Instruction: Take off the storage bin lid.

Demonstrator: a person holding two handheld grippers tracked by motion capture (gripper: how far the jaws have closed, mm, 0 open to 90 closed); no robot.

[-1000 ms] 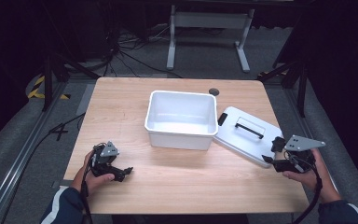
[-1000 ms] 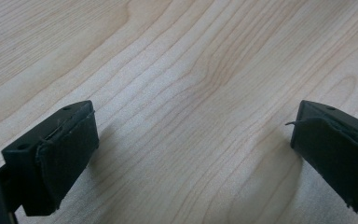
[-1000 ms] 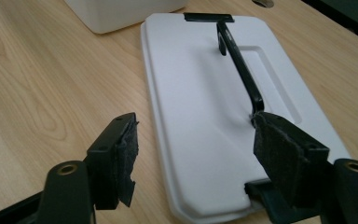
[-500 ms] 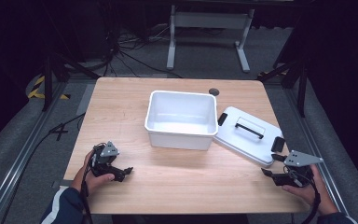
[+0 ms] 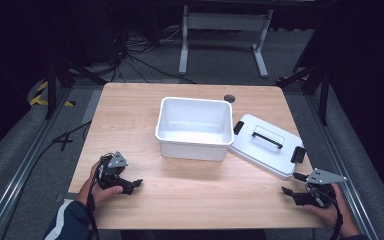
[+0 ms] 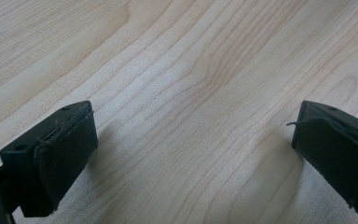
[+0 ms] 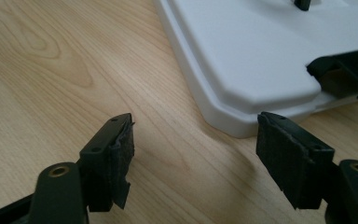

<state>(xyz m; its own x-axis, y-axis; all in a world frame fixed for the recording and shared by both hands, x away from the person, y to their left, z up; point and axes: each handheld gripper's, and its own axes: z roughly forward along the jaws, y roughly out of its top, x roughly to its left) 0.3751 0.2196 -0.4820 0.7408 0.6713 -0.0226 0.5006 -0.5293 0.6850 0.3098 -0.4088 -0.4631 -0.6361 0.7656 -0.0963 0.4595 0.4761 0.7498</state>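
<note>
High view: the white bin (image 5: 194, 128) stands open mid-bench (image 5: 130, 110). Its lid (image 5: 267, 146) lies flat just to the right, one corner by the bin wall. The right gripper (image 5: 291, 192) rests near the lid's front corner; the left gripper (image 5: 132, 184) sits well apart at front left.

Left gripper view: jaws apart over bare wood, holding nothing.

Right gripper view: jaws apart, empty, the lid's corner (image 7: 242, 70) just ahead.

Judgement: lid ungrasped, bin uncovered; closing, if intended, remains wholly undone.

No legible text, label or number anywhere — neither on tub nor lid.
</note>
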